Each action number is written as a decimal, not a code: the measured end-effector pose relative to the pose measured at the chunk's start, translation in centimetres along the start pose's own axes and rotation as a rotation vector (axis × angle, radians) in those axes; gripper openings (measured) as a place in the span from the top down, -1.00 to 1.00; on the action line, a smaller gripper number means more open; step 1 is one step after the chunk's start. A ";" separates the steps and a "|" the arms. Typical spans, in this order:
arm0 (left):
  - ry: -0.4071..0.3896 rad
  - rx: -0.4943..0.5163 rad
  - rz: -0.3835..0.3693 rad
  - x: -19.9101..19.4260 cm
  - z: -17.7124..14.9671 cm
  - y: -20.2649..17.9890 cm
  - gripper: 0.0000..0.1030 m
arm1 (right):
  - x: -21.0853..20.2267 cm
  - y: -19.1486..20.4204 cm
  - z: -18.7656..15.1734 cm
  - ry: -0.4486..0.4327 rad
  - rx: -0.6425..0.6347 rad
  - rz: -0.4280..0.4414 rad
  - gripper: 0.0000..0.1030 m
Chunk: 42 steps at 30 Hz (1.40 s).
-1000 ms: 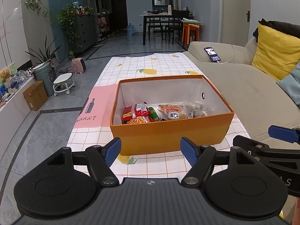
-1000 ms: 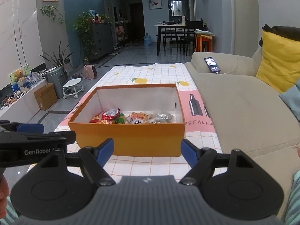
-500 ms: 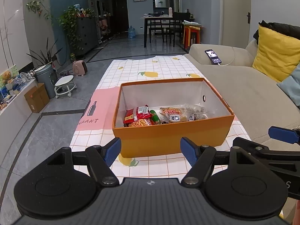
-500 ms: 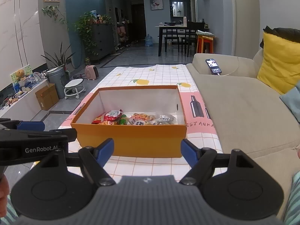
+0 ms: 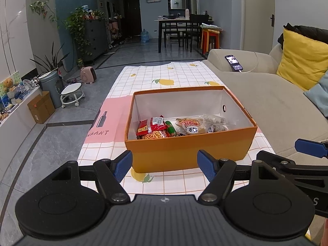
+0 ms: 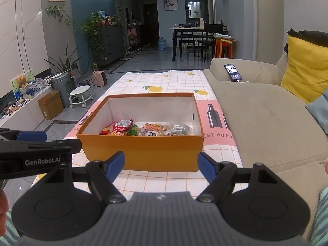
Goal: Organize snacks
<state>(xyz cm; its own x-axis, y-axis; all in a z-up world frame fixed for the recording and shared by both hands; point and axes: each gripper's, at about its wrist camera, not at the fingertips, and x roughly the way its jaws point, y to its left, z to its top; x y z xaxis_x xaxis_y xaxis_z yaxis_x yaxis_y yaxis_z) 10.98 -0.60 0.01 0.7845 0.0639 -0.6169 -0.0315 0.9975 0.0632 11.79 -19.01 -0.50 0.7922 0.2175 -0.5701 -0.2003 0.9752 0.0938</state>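
While we draw both empty, spread grippers, left [image 5: 164,165] and right [image 6: 161,163], slightly back from the box [image 5: 190,150], the snacks [image 5: 180,127] lie inside it, so organizing looks finished.

Low table covered by a checked tablecloth [image 5: 180,75] with lemon prints and a pink band bearing bottle motifs, running straight ahead of both claws and flush against the beige sofa on the right. One orange cardboard box [image 5: 190,151], open-topped, sits directly on the cloth just beyond the left claw's fingertips, its near wall facing them.
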 end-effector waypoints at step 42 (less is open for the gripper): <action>-0.017 -0.001 0.031 -0.3 0.1 -0.8 -0.64 | -0.3 0.1 -0.1 0.003 -0.010 -0.003 -0.47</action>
<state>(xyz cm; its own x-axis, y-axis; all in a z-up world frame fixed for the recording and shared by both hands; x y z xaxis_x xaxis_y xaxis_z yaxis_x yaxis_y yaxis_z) 10.84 -1.41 0.20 0.7936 0.0940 -0.6011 -0.0562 0.9951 0.0815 11.48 -18.96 -0.46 0.7908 0.2148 -0.5731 -0.2038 0.9754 0.0843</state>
